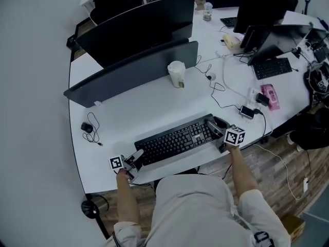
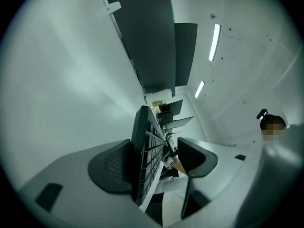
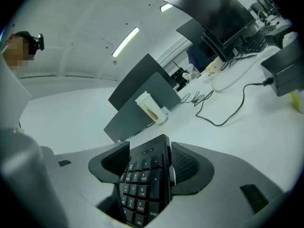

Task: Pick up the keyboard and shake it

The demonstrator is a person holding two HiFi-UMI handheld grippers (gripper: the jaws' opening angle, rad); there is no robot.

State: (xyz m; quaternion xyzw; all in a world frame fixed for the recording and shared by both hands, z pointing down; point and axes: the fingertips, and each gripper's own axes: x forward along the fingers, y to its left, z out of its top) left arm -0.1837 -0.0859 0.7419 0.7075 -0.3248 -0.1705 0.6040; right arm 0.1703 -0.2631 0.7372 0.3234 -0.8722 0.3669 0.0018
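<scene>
Closest beneath the head camera, the person's forearms (image 1: 241, 175) reach to either end of the keyboard (image 1: 177, 140). It lies crosswise at the near edge of the white tabletop (image 1: 154, 94), its long axis running from one tool to the other. The right tool (image 3: 148, 151) has both jaws pressed on the number-pad end. The left tool (image 2: 156, 148) straddles the opposite end, one jaw against the underside and the other standing clear of the keys. Whether the keyboard is off the tabletop I cannot tell. The left jaws probably need closing first, or the long board may pivot on the right grip.
</scene>
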